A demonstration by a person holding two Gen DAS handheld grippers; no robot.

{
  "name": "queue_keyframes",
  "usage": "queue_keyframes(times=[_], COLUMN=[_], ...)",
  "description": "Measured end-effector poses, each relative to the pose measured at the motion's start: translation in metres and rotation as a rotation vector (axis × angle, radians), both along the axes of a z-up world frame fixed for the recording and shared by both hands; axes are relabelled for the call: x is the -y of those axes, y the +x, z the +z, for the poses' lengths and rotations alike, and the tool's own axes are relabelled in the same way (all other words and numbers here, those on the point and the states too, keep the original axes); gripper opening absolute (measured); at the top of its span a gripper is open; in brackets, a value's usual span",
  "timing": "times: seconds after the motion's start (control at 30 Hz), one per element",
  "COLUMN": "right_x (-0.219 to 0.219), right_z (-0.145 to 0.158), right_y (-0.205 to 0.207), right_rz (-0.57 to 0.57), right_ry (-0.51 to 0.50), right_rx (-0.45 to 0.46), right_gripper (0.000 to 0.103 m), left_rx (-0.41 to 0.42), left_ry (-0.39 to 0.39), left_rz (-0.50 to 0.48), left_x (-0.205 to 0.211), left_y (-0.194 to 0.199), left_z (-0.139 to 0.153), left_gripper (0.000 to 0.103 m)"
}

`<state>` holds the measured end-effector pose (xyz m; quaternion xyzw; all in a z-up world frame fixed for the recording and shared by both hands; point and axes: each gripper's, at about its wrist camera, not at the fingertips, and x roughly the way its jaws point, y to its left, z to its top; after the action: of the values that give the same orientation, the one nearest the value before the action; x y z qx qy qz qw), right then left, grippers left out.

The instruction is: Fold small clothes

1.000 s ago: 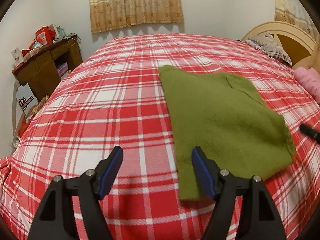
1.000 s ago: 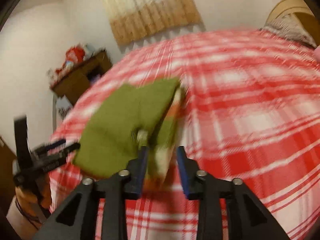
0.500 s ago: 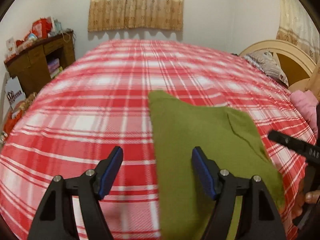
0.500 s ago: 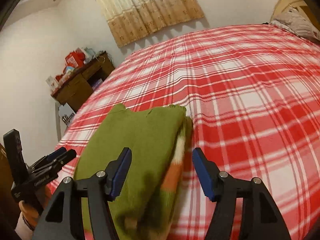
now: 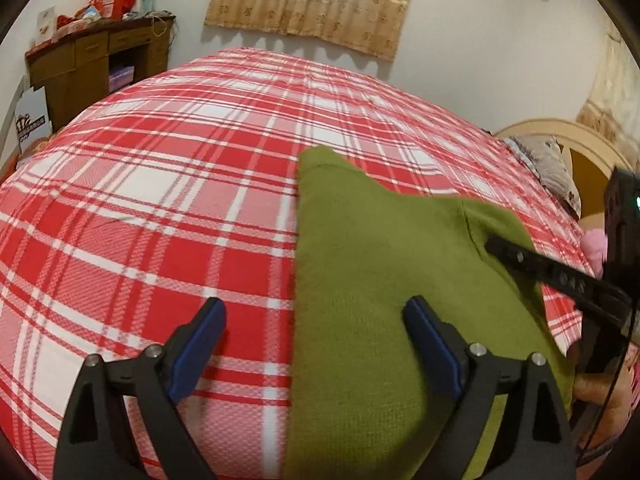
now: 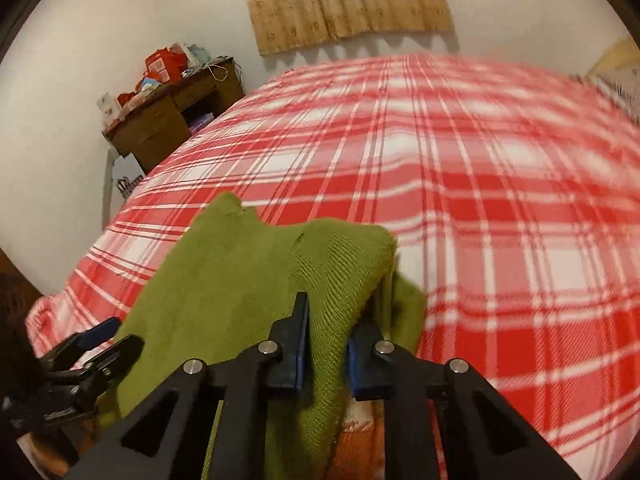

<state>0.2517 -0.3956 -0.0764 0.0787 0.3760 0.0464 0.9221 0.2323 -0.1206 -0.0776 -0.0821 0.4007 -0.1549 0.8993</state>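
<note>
My right gripper (image 6: 326, 344) clamped on green knit sweater (image 6: 248, 280); left gripper (image 5: 316, 344) spread, empty.
Thick fold may slip free, flopping toward 5 o'clock.

sweater (image 5: 384, 288) lies on bed (image 5: 168, 200), near its front edge; desk (image 5: 100, 64) stands behind bed at left, clutter (image 5: 92, 4) on top; curtain (image 5: 316, 0) on wall behind bed; headboard (image 5: 580, 148) and pillow (image 5: 556, 168) at right end

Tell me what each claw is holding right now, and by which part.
The right claw is shut on the green sweater, pinching a bunched fold at its near right edge. The left claw is open, holding nothing.
</note>
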Motion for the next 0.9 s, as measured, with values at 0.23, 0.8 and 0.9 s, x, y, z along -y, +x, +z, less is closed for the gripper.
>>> queue_keyframes(times=[0.23, 0.8, 0.9], right_x=[0.022, 0.055, 0.047], right_z=[-0.02, -0.028, -0.039], right_y=[0.017, -0.054, -0.056], right_rz=[-0.027, -0.045, -0.027], right_ry=[-0.043, 0.407, 0.415], right_rx=[0.006, -0.07, -0.045], right_gripper=[0.013, 0.072, 0.073], left_rx=[0.063, -0.214, -0.182], left_ry=[0.142, -0.16, -0.148], left_rz=[-0.072, -0.204, -0.229], left_x=[0.032, 0.008, 0.012], left_y=[-0.008, 0.036, 0.03], left_z=[0.003, -0.014, -0.013], left_gripper=[0.094, 0.092, 0.092])
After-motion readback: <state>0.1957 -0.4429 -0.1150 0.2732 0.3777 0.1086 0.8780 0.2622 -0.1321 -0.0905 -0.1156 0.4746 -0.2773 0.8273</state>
